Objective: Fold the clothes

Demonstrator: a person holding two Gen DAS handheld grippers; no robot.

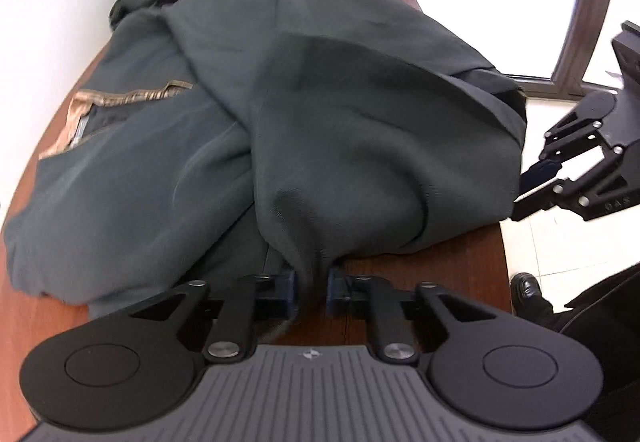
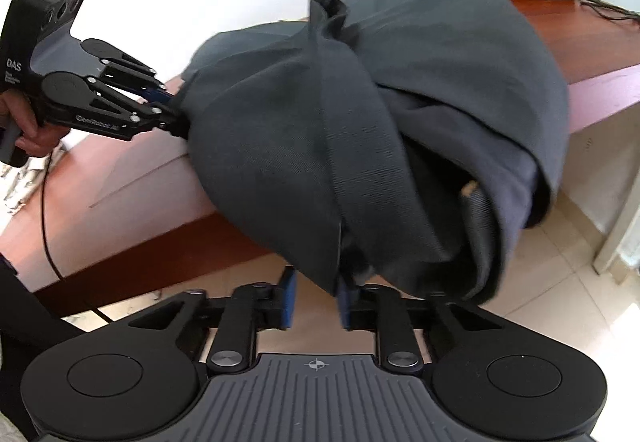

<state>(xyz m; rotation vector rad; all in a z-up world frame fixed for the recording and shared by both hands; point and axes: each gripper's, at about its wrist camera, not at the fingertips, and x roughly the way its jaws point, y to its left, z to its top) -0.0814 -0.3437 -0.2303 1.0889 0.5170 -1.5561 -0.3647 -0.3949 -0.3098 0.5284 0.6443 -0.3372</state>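
Lying heaped on the brown table (image 1: 440, 266), the dark grey garment (image 1: 360, 130) spills over its near edge. The left gripper (image 1: 311, 292) pinches a fabric fold at that edge; the right gripper (image 2: 316, 298) closes on the hanging hem below it, seemingly two corners taken for spreading the cloth flat.

Garment (image 1: 360, 114): dark grey woven cloth, matt, with a shiny tan lining (image 1: 120, 98). Surface (image 1: 420, 274): reddish-brown wood, smooth, semi-gloss. Left tongs (image 1: 311, 292): matt black plastic, blue pads, metal rivets. Floor (image 2: 560, 242): glossy tile.
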